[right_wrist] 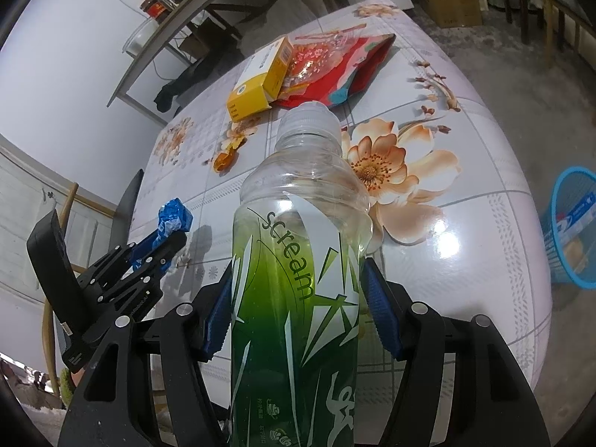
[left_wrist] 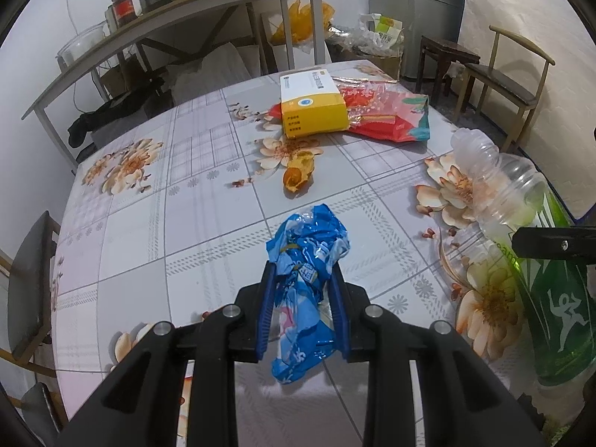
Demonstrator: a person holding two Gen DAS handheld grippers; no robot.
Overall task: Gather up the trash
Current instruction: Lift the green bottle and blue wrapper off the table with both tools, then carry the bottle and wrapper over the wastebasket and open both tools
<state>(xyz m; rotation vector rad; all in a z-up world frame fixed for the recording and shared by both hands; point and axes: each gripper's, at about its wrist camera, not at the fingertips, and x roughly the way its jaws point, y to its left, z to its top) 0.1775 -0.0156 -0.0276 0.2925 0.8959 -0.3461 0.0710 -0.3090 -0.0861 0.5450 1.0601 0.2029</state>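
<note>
Holding trash: both grippers, above the floral desk point(left_wrist: 186, 231).
Left gripper point(left_wrist: 302, 279): clenched on a crumpled blue wrapper point(left_wrist: 305, 253).
Right gripper point(right_wrist: 298, 283): grasping a green-labelled plastic bottle point(right_wrist: 298, 260), cap pointing away.
Desk, far end: yellow box point(left_wrist: 313, 108) touching red bag point(left_wrist: 387, 119); orange peel point(left_wrist: 298, 175) nearer.
Floor, right of desk: blue basket point(right_wrist: 570, 231).
</note>
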